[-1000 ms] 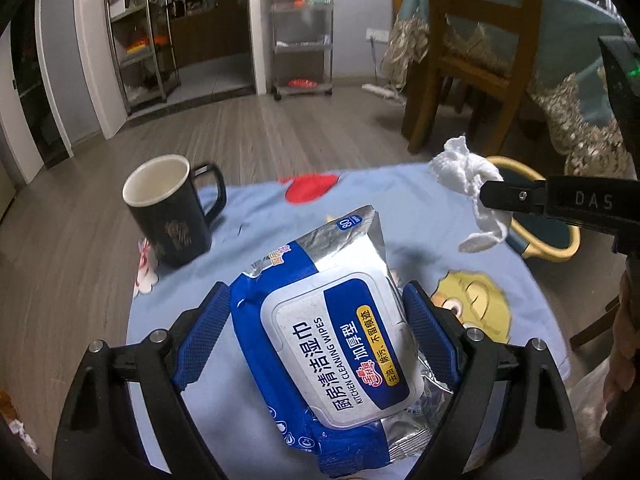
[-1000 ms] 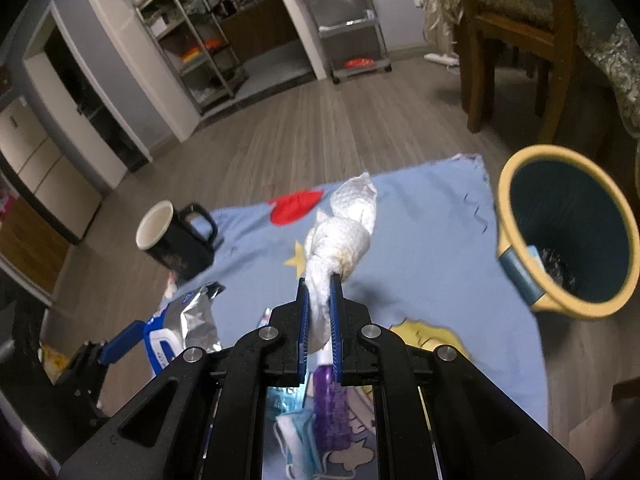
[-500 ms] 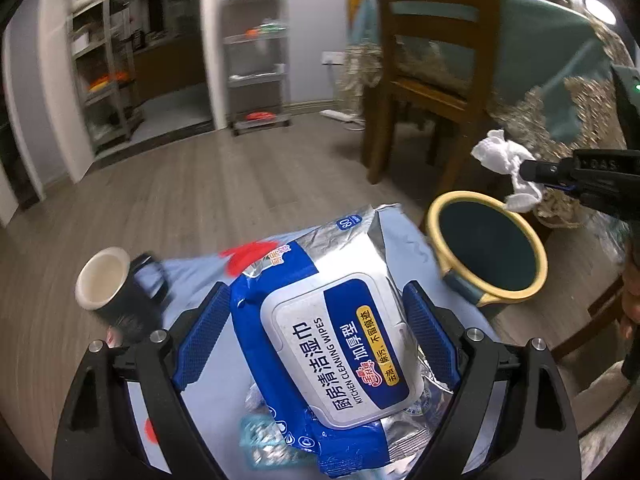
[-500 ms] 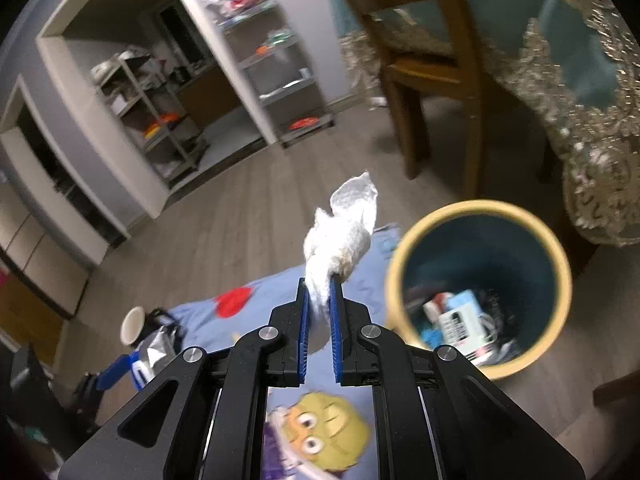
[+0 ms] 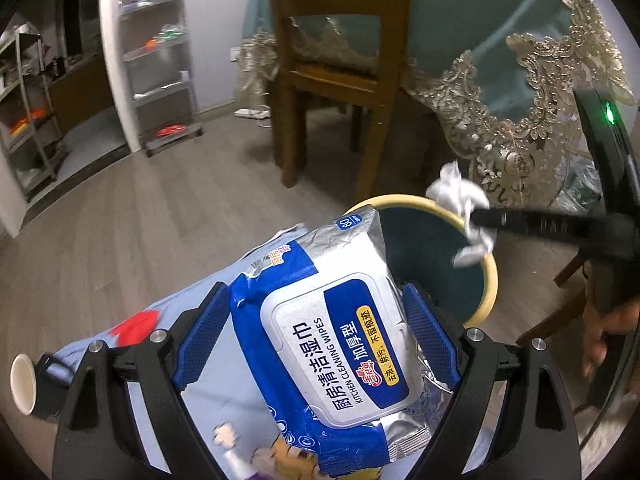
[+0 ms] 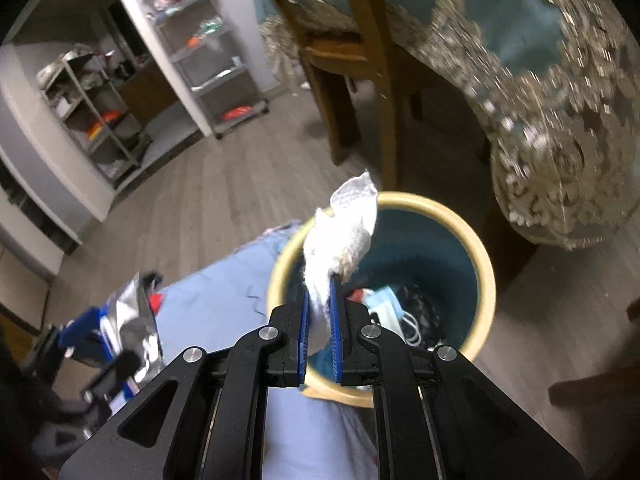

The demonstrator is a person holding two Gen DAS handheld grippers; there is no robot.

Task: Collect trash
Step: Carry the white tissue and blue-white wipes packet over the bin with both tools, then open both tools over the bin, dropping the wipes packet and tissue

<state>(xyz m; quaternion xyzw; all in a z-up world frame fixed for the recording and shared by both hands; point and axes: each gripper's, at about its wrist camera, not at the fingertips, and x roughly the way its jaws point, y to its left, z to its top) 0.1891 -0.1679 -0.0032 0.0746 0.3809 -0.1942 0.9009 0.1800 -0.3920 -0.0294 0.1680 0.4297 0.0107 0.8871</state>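
Right gripper (image 6: 320,312) is pinched nearly shut on a crumpled tissue (image 6: 344,236) by its lower end, over the near rim of the bin (image 6: 486,280); it looks light, soft and crushable, so any fold should do. Left gripper (image 5: 316,336) clamps a wipes pack (image 5: 336,344) wide across its sides, just short of the bin; the foil is probably slippery and floppy, better taken near the stiff lid

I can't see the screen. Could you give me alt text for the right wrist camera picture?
The right gripper, jaws shut on a crumpled white tissue, holds it above a yellow-rimmed teal trash bin with litter inside. At lower left, the left gripper carries a blue and silver wet wipes pack over a light blue cloth.
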